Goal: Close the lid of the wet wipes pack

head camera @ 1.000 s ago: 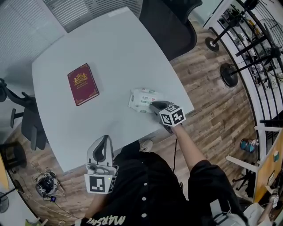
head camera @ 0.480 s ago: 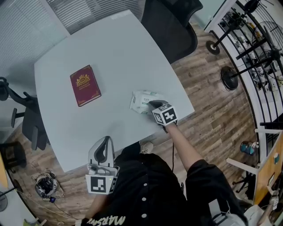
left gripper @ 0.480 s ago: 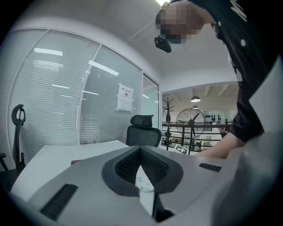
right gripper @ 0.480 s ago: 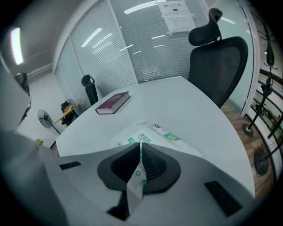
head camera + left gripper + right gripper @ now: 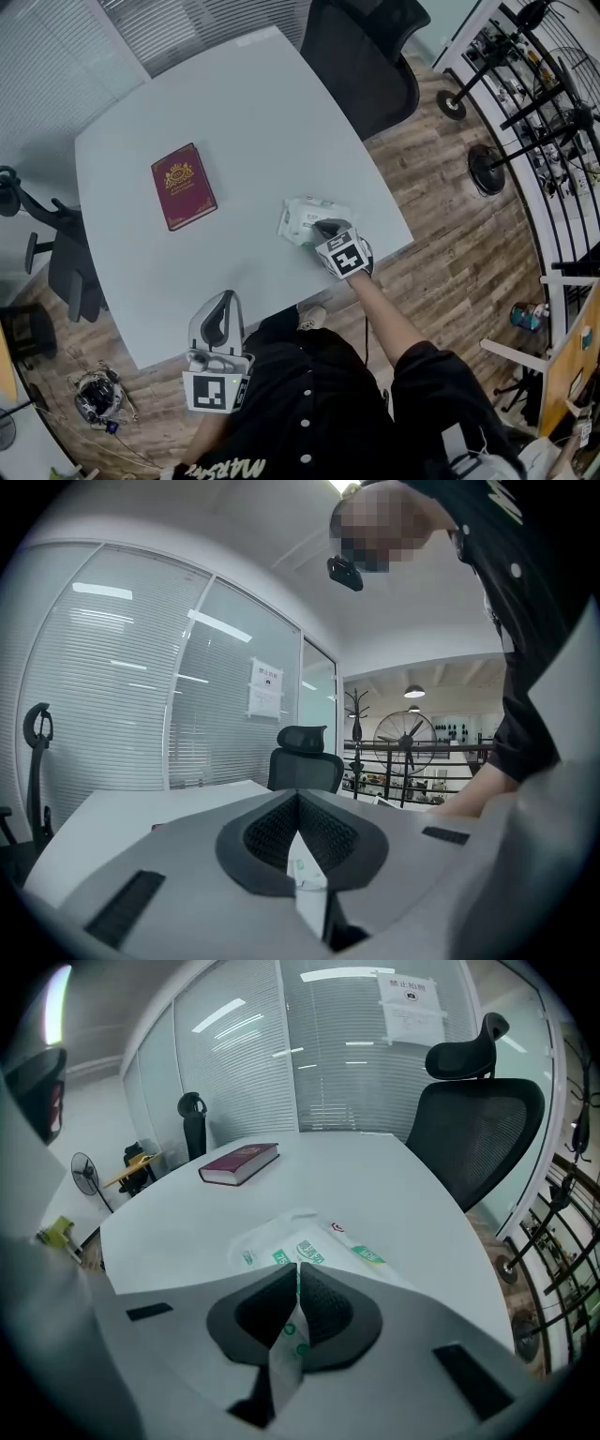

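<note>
The white wet wipes pack (image 5: 302,217) with green print lies near the table's right front edge; in the right gripper view the pack (image 5: 314,1241) sits just beyond the jaw tips. My right gripper (image 5: 321,226) points steeply down at the pack's near end, its jaws closed tip to tip with nothing clearly between them. Whether the tips (image 5: 298,1267) press on the lid I cannot tell, since the jaws hide it. My left gripper (image 5: 223,298) rests shut at the table's front edge, well away from the pack, jaws meeting (image 5: 298,796).
A dark red book (image 5: 184,185) lies at the table's left; it also shows far left as the book (image 5: 240,1162). The grey-white table (image 5: 234,103) has a black office chair (image 5: 361,47) behind it. Wooden floor lies to the right.
The right gripper has rolled and tipped further down over the pack, its marker cube shifting a little left. The left gripper has kept still.
</note>
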### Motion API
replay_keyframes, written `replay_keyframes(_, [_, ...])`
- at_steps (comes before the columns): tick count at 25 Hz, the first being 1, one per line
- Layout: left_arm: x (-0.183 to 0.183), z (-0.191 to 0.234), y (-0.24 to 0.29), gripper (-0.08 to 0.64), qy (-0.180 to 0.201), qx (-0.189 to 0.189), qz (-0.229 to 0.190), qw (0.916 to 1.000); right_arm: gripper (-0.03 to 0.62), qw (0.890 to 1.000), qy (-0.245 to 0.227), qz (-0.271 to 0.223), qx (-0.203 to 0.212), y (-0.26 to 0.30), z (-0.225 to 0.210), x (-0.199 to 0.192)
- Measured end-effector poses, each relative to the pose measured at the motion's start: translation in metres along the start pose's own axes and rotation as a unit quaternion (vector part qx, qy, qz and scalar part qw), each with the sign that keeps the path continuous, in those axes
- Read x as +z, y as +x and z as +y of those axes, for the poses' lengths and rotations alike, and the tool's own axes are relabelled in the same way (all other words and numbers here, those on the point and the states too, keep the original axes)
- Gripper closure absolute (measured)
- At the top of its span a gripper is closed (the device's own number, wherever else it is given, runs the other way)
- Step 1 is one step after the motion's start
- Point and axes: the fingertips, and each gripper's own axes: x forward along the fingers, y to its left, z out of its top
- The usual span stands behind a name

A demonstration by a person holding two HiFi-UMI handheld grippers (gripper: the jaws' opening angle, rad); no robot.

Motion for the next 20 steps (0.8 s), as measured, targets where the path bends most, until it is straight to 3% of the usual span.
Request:
replay_keyframes(12, [0.017, 0.001, 0.009, 0.554, 0.009, -0.008, -0.026, 0.9996, 0.555, 0.999, -0.022, -0.020, -0.018, -0.014, -0.001, 0.015])
replay_keyframes(16, [0.020, 0.001, 0.012, 0.552, 0.011, -0.011, -0.030, 0.9994, 0.555, 0.996, -0.011, -0.083, -0.001, -0.049, -0.009, 0.045])
replay_keyframes(20, [0.024, -0.001, 0.018, 0.554, 0.012, -0.017, -0.038, 0.9991, 0.555, 0.987, -0.008, -0.163, 0.008, -0.099, -0.005, 0.076])
